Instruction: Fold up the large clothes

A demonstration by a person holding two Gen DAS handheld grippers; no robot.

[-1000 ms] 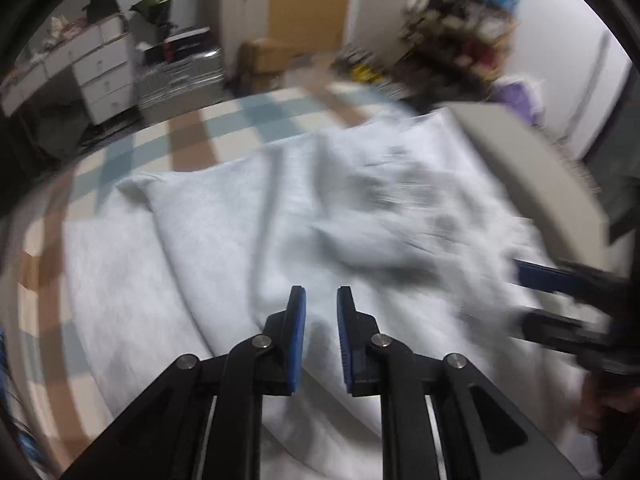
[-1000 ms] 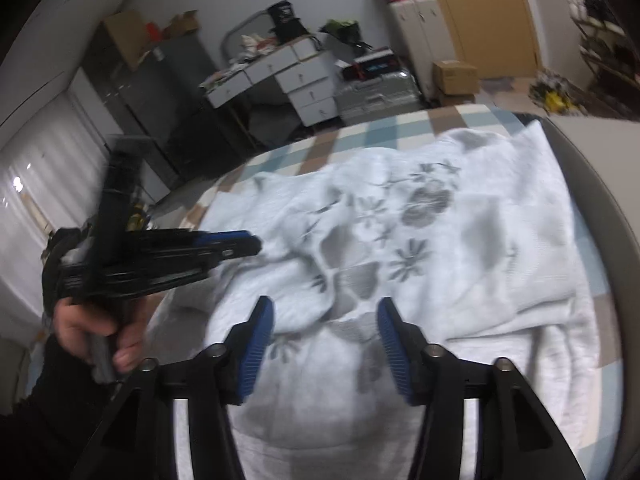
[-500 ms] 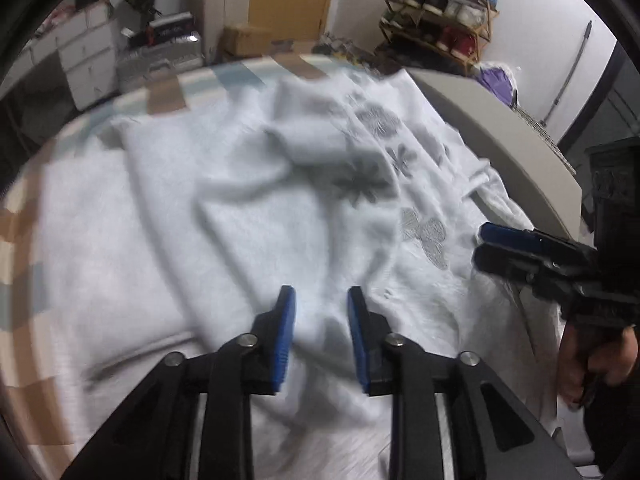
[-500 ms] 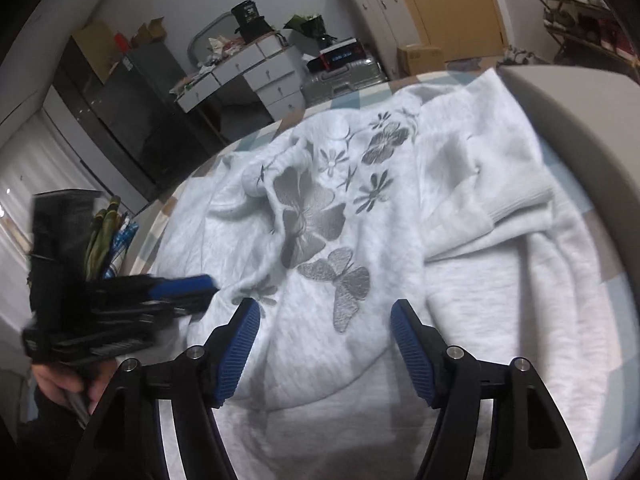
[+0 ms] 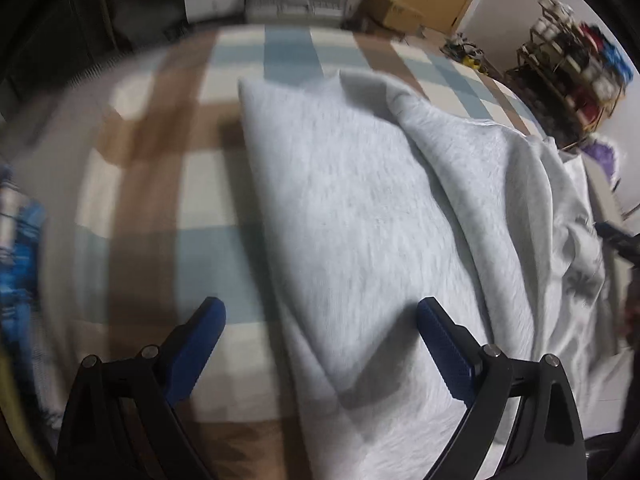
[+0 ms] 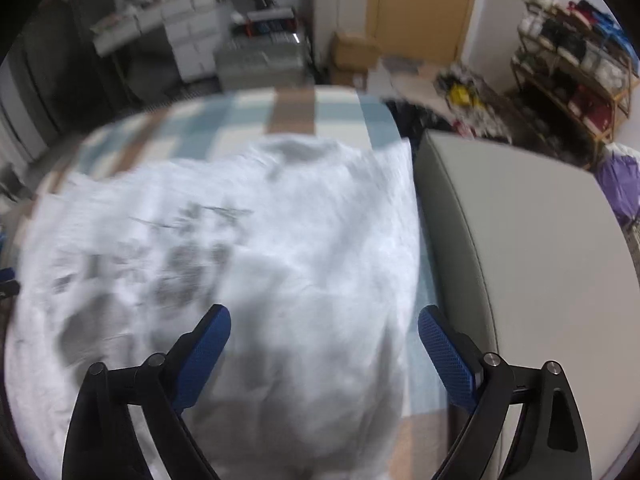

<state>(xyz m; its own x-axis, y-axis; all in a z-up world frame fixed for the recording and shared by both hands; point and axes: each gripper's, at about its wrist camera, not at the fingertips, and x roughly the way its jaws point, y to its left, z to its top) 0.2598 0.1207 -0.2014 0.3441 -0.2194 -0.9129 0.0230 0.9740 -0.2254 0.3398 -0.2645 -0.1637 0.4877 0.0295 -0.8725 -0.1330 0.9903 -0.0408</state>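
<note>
A large light-grey sweatshirt with a grey floral print lies spread over a checked blue, brown and white bed cover. My left gripper hangs above the garment's left edge, its jaws opening wide, nothing pinched between the blue pads; the edge runs between them below. My right gripper hovers over the garment's right side near the bed edge, jaws also opening, with cloth beneath them but not gripped. The right gripper's tip shows at the far right of the left wrist view.
A grey padded headboard or bench flanks the bed on the right. Beyond the bed stand a shoe rack, a cardboard box, white drawers and a wooden door. Blue striped fabric lies at the left.
Both grippers swung sideways, the left toward the garment's left edge and the right toward its right edge by the headboard. Both jaws spread much wider.
</note>
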